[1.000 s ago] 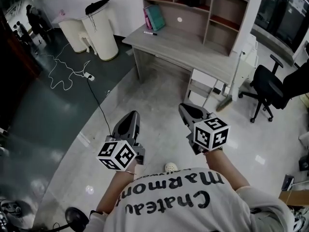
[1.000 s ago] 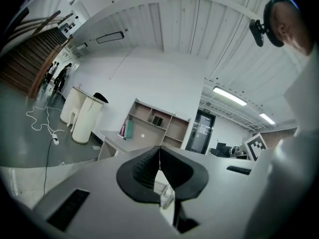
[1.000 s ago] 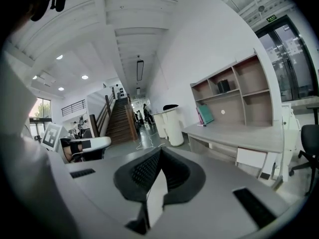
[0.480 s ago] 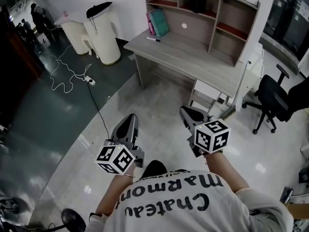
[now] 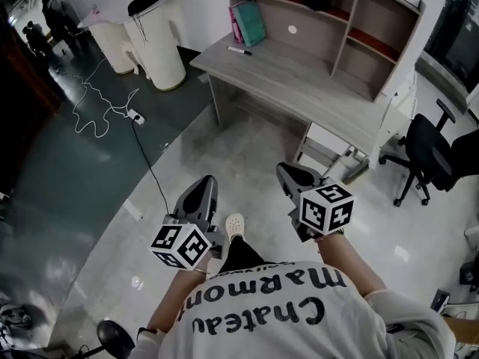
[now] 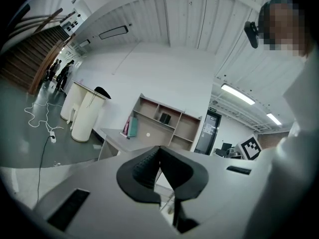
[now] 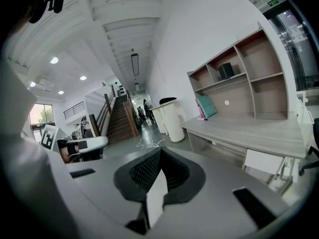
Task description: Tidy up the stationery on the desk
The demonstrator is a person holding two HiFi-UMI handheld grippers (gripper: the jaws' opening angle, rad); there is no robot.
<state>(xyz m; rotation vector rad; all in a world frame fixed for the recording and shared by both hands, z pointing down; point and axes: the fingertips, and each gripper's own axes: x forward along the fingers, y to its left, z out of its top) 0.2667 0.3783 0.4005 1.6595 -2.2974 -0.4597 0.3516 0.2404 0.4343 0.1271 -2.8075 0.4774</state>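
The person has stepped closer: a pale shoe (image 5: 235, 224) now swings out ahead between the two arms, and the worktop (image 5: 314, 81) sits a little larger in the head view than a second ago. Both arms are carried forward at waist height, well short of the furniture. The left tongs (image 5: 206, 181) are clenched, pads pressed together with nothing between them, and the right tongs (image 5: 285, 170) are clenched on nothing as well.

The loose piece of stationery I can make out is a marker pen (image 5: 239, 50), lying flat near the far left corner of the worktop, just in front of the pink and teal books (image 5: 249, 22) that lean in the lowest left bay of the shelf unit (image 5: 352, 21). The rest of the worktop looks bare from here.

I judge the pen light and stiff, with a smooth round barrel that could roll or squirt out of a careless pinch. The best hold would be across the middle of the barrel, pads square to it, closed gently
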